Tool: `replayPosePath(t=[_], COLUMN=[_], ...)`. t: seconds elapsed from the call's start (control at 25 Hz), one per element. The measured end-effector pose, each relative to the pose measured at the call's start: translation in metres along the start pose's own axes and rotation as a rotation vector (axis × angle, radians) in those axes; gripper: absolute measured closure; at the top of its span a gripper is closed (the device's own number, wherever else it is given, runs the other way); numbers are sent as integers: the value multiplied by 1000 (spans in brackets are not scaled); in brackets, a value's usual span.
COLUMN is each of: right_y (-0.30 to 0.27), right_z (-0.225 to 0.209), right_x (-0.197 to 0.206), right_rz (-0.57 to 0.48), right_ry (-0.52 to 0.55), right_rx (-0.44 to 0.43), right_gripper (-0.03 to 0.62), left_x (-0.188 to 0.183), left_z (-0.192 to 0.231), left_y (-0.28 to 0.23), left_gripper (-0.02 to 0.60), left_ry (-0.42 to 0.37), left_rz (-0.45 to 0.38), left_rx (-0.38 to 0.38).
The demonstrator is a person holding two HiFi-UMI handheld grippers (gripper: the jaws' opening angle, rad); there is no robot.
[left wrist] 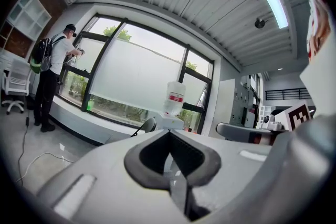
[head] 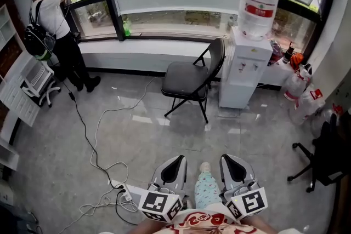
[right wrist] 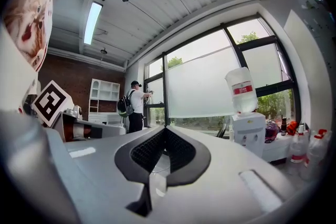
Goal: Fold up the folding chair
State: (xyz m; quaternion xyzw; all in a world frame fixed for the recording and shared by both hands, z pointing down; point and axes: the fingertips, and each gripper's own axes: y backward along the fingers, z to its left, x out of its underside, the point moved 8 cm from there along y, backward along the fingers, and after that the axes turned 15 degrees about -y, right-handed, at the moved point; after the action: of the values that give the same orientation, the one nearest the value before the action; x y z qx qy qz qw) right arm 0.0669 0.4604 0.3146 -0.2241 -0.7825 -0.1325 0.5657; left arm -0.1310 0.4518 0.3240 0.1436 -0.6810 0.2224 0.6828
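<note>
The black folding chair [head: 189, 80] stands unfolded on the grey floor by the window, seat down and backrest to the right. Both grippers are low in the head view, well short of the chair and pointing toward it. My left gripper [head: 176, 159] has its jaws together with nothing between them. My right gripper [head: 230, 157] is shut and empty too. In the left gripper view, past the gripper [left wrist: 170, 134], the chair's backrest [left wrist: 148, 124] shows far off. The right gripper view looks along the gripper [right wrist: 165, 131] toward the window.
A white water dispenser [head: 244, 66] stands right beside the chair. A person [head: 57, 24] works at the window, far left. A cable [head: 93, 140] runs across the floor to a power strip [head: 125, 192]. A black office chair [head: 323, 156] and bottles [head: 301, 90] are at the right.
</note>
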Motion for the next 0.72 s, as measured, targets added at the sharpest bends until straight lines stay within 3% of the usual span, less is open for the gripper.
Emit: replayPosePath(t=[0.28, 0.72], right_y=[-77, -183], right_z=[-38, -138], right_x=[-26, -84], right_rz=[-8, -22], right_ry=[15, 36], right_rx=[-82, -128], right_gripper=[572, 572], left_x=[-12, -51], left_z=[40, 67], left_y=[-68, -212], left_gripper=[581, 581], left_ry=[-31, -55], left_rz=[8, -66], left_rx=[-72, -79])
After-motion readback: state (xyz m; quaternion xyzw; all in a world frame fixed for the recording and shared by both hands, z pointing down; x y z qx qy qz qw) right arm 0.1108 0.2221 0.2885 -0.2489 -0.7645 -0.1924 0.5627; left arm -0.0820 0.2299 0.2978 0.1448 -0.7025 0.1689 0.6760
